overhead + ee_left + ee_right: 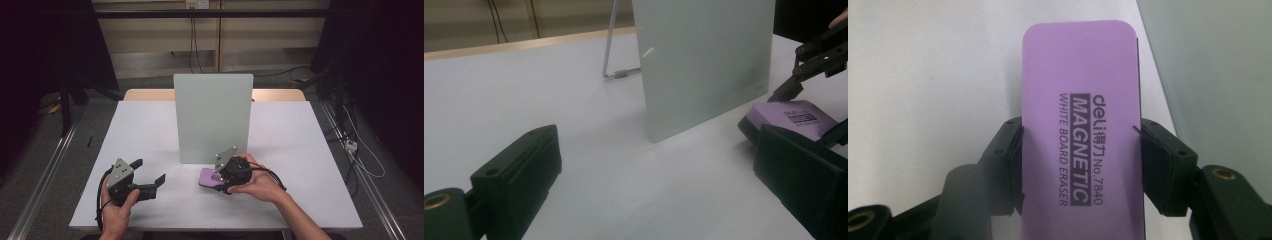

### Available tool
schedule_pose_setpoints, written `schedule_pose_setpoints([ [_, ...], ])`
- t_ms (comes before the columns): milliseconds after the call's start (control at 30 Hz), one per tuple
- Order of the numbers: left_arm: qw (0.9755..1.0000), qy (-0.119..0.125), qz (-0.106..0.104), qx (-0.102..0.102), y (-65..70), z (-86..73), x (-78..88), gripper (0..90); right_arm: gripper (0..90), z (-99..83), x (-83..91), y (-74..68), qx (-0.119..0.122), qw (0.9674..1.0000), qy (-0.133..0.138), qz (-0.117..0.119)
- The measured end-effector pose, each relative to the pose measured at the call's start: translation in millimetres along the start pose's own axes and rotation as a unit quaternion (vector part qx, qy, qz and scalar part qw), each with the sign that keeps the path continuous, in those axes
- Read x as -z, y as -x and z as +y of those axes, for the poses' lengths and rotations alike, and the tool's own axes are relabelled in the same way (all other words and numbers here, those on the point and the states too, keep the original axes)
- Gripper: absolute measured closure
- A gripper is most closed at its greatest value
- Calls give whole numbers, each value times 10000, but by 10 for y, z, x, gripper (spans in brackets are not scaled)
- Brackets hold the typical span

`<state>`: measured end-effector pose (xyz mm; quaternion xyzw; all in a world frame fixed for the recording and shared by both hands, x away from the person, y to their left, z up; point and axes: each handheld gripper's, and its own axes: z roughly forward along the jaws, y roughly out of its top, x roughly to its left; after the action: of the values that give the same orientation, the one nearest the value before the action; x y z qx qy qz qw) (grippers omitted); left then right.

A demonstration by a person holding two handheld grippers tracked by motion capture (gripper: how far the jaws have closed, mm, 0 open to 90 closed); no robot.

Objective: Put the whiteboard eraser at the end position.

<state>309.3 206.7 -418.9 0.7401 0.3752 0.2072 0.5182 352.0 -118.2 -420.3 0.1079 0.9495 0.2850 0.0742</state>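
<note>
Right gripper clamps flat purple rectangular whiteboard eraser on white table, at 6 o'clock of upright pale-green glass board. Left gripper wide, empty, at 9 o'clock.

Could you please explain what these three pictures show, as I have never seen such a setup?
A person sits at a white table holding a hand-held gripper in each hand. One picture looks down from above; the other two come from cameras riding on each gripper, looking along its black jaws. An upright pale glass board stands on the table. The right gripper has its jaws shut on a purple whiteboard eraser, low by the board's foot. The left gripper is open and holds nothing.
</note>
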Motion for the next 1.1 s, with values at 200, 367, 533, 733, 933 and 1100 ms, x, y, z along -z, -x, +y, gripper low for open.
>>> schedule_pose_setpoints([
  [200, 10000, -10, -9, 7, 0, -2, -2, 52, 415, 5, -32, -7, 3, 10000, -29, 8],
  [367, 10000, -16, -7, 5, -2, -2, 0, 52, 415, 12, -54, -15, 50, 10000, -72, 43],
  [533, 10000, -47, -18, -27, -4, -3, -4, 51, 415, 16, -81, -25, 87, 9999, -100, 37],
  [733, 10000, -63, -10, -17, -8, -4, -7, 51, 413, 1, -97, -9, 21, 10000, -49, 58],
  [933, 10000, -54, -2, -16, 1, -3, -4, 52, 392, -9, -153, -5, -28, 9999, -152, 0],
  [1100, 10000, -39, 27, 49, -3, -5, -4, 52, 392, -24, -149, 11, -123, 9999, -70, 61],
])
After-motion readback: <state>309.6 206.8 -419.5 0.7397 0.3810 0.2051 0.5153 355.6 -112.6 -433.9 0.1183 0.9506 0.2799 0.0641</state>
